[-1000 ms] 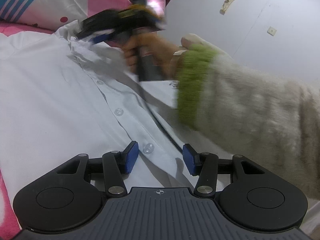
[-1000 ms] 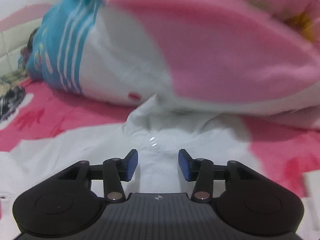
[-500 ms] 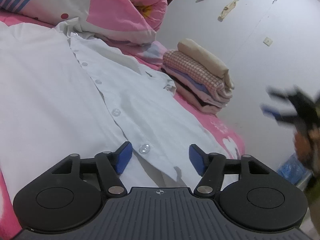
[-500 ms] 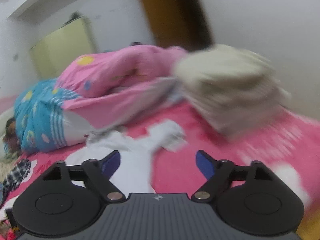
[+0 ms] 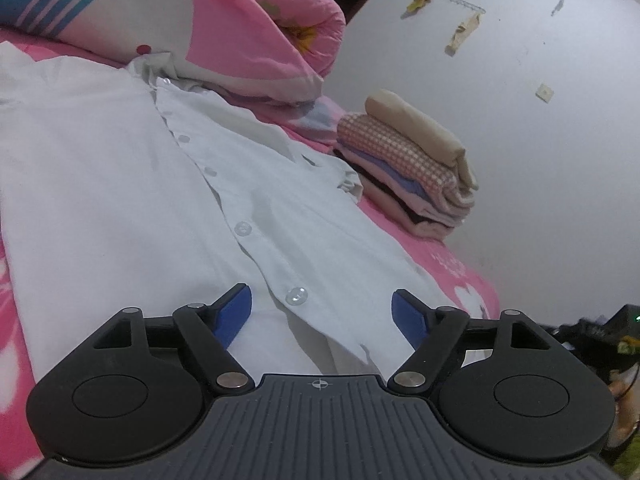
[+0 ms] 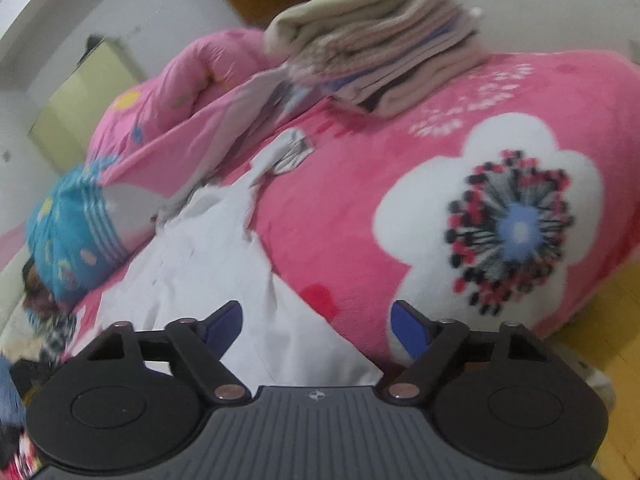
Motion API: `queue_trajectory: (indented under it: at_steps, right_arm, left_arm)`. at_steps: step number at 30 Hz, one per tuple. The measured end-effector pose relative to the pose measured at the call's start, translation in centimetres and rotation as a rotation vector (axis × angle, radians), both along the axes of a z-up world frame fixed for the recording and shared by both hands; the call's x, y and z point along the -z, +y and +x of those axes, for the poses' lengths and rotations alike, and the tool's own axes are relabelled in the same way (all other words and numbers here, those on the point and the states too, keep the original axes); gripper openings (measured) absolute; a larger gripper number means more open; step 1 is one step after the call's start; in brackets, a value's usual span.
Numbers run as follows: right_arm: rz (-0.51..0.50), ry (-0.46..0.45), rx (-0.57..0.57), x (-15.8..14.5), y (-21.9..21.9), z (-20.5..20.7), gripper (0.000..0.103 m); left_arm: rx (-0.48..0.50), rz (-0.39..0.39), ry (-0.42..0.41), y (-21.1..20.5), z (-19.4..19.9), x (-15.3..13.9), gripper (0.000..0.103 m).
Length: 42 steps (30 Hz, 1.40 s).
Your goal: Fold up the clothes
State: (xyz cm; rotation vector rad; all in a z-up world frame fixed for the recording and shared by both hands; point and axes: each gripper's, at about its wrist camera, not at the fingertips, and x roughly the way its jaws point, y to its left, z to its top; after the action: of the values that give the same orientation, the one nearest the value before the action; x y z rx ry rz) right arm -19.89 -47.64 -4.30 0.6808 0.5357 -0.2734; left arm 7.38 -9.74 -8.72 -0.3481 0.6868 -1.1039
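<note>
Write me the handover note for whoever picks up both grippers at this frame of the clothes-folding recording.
Left gripper: jaws opening, nothing clamped; it hovers over the bottom hem of the white button-up shirt, with the lowest button between the blue pads but untouched.
Right gripper: jaws closing, holding nothing; it is above the shirt's lower right corner at the edge of the pink flowered blanket.
The shirt lies flat, front up and buttoned, collar toward the pink rolled quilt.
Done: a stack of folded clothes sits by the wall.
Left: every fold of the shirt, then stack it.
</note>
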Motion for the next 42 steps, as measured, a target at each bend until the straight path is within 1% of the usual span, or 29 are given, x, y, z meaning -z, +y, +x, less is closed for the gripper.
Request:
queue_trajectory:
  at_steps: [1, 2, 3, 4, 5, 6, 9, 11, 12, 13, 15, 17, 19, 22, 24, 28, 32, 38, 40, 41, 42]
  right_arm:
    - [-0.035, 0.010, -0.025, 0.3, 0.3, 0.4, 0.071]
    - [-0.071, 0.021, -0.049, 0.6, 0.5, 0.8, 0.068]
    - [-0.105, 0.031, -0.073, 0.8, 0.8, 1.2, 0.066]
    - [-0.133, 0.044, -0.094, 1.2, 1.0, 1.6, 0.062]
    - [-0.147, 0.055, -0.114, 1.6, 1.1, 1.9, 0.057]
    - [-0.144, 0.061, -0.133, 2.1, 1.2, 1.9, 0.054]
    - [-0.144, 0.077, -0.179, 3.3, 1.5, 2.0, 0.039]
    - [-0.152, 0.075, -0.184, 3.8, 1.5, 1.8, 0.016]
    - [-0.152, 0.069, -0.180, 4.0, 1.4, 1.6, 0.009]
    - [-0.132, 0.051, -0.168, 3.9, 1.1, 1.1, 0.000]
    - [-0.088, 0.006, -0.137, 3.9, 0.1, 0.0, 0.000]
    - [-0.054, -0.003, -0.098, 4.3, -0.8, -0.7, 0.000]
    - [-0.026, -0.004, -0.059, 4.8, -1.6, -1.3, 0.000]
    - [0.055, -0.031, -0.011, 5.7, -2.9, -2.1, 0.000]
    - [0.109, -0.060, 0.009, 6.0, -3.6, -2.6, 0.003]
    - [0.110, -0.088, 0.004, 5.5, -3.3, -3.4, 0.005]
    - [-0.019, -0.102, -0.120, 4.1, -1.1, -2.6, 0.005]
    - [-0.294, -0.055, -0.338, 2.4, 3.9, 0.4, 0.005]
    - [-0.339, 0.045, -0.303, 3.3, 3.8, 1.9, 0.005]
    - [-0.328, 0.086, -0.254, 3.7, 3.1, 2.3, 0.004]
    - [-0.294, 0.065, -0.222, 3.4, 2.5, 1.8, 0.004]
  left_arm:
    - [-0.004, -0.007, 0.004, 0.1, 0.0, 0.1, 0.078]
    - [-0.006, -0.015, 0.008, 0.2, 0.1, 0.1, 0.079]
    - [-0.009, -0.023, 0.012, 0.2, 0.1, 0.2, 0.079]
    - [-0.010, -0.032, 0.017, 0.3, 0.1, 0.3, 0.080]
    - [-0.011, -0.039, 0.021, 0.4, 0.2, 0.3, 0.081]
    - [-0.009, -0.045, 0.025, 0.4, 0.2, 0.3, 0.081]
    - [-0.001, -0.053, 0.029, 0.4, 0.3, 0.3, 0.085]
    - [0.000, -0.053, 0.026, 0.3, 0.2, 0.3, 0.088]
    - [0.001, -0.052, 0.023, 0.2, 0.2, 0.2, 0.088]
    - [0.002, -0.050, 0.021, 0.1, 0.1, 0.2, 0.090]
    - [0.003, -0.048, 0.016, 0.0, 0.0, 0.2, 0.093]
    - [0.005, -0.044, 0.010, -0.2, -0.1, 0.1, 0.096]
    - [0.004, -0.040, 0.006, -0.4, -0.1, 0.1, 0.097]
    - [0.001, -0.035, 0.005, -0.4, -0.1, 0.0, 0.097]
    - [0.000, -0.034, 0.006, -0.4, 0.0, 0.0, 0.097]
    - [-0.004, -0.031, 0.006, -0.4, 0.0, 0.0, 0.097]
    - [-0.004, -0.033, 0.007, -0.3, 0.0, 0.0, 0.098]
    - [-0.003, -0.045, 0.013, -0.2, 0.1, 0.0, 0.098]
    - [-0.002, -0.050, 0.015, -0.1, 0.1, 0.1, 0.098]
    - [-0.002, -0.051, 0.016, -0.1, 0.2, 0.1, 0.098]
    - [-0.003, -0.051, 0.017, -0.1, 0.2, 0.1, 0.098]
